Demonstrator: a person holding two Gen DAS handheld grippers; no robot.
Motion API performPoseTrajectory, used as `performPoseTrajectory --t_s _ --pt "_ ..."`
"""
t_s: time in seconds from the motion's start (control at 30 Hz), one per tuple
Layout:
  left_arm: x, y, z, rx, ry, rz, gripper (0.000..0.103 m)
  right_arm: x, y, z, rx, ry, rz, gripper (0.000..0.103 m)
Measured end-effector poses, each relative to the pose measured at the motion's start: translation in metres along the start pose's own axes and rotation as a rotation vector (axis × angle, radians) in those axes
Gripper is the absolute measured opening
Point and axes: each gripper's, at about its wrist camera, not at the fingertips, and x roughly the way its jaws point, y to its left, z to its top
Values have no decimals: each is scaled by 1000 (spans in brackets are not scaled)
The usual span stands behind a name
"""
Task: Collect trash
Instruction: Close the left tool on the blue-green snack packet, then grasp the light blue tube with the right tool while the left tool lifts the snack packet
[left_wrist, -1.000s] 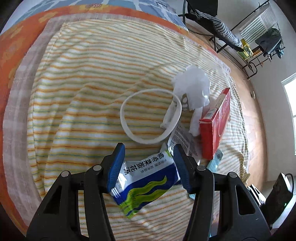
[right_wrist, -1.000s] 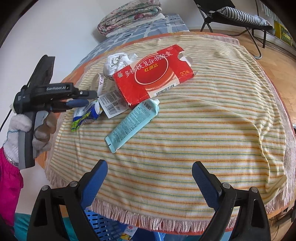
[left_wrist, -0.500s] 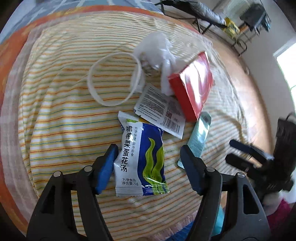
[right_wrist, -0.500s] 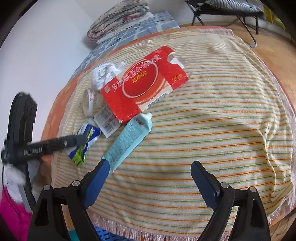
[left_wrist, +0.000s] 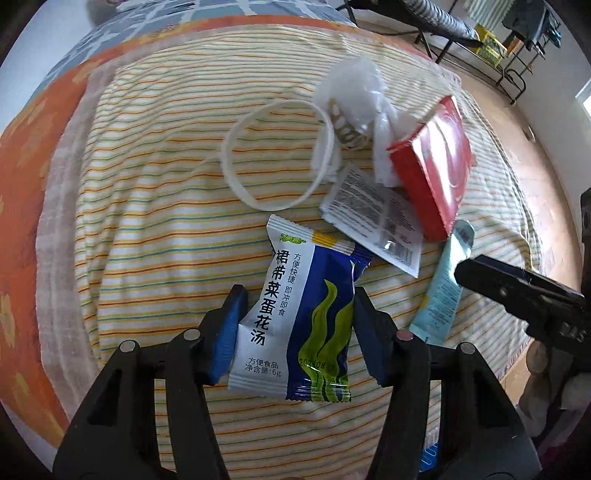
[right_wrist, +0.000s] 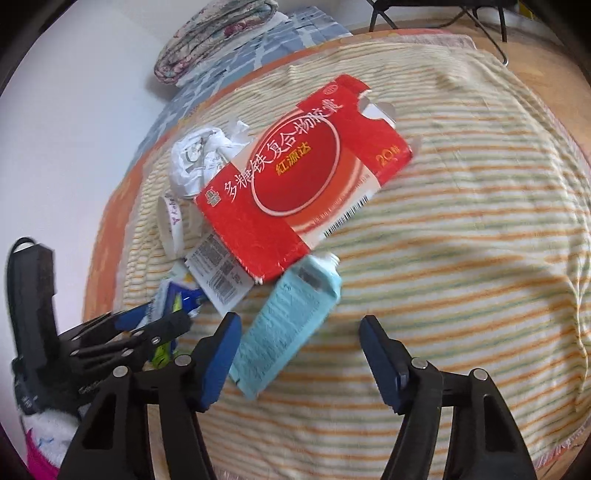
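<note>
Blue-padded, your left gripper straddles the soup packet, jaws apart; your right gripper gapes beside the teal tube, red box beyond.

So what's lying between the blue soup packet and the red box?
The white barcode label, overlapping the blue soup packet and tucked under the red box; the left wrist view shows it.

bed w/ striped yellow towel blanket, folded floral quilt by white wall, wooden floor.
</note>
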Motion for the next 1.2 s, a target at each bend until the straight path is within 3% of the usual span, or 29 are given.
performPoseTrajectory --t_s 0.2,0.33,0.5,0.7,0.9,1.0,1.07,1.13,1.2 --pt "-10 25 -9 -34 -10 -7 58 15 26 6 -92 -24 -154 69" --pt "-19 35 -18 -46 -17 -11 58 22 43 4 -254 -37 -268 57" --pt "-27 45 -31 -57 -19 -38 58 12 28 6 -306 1 -204 42" --pt "-35 44 -51 -47 -22 -44 58 -3 -4 1 -265 10 -129 40" --pt "-36 31 -49 -33 -23 -40 58 -9 -3 -15 -291 -24 -110 40" --pt "-33 28 -45 -34 -18 -41 58 -12 -6 -23 -277 -4 -111 48" --pt "-30 23 -44 -37 -17 -41 58 -16 -5 -27 -257 -7 -118 75" --pt "-31 23 -45 -41 -18 -43 58 -22 -4 -33 -254 -25 -149 78" --pt "-32 24 -46 -42 -18 -44 58 -19 -2 -36 -257 -8 -148 73"
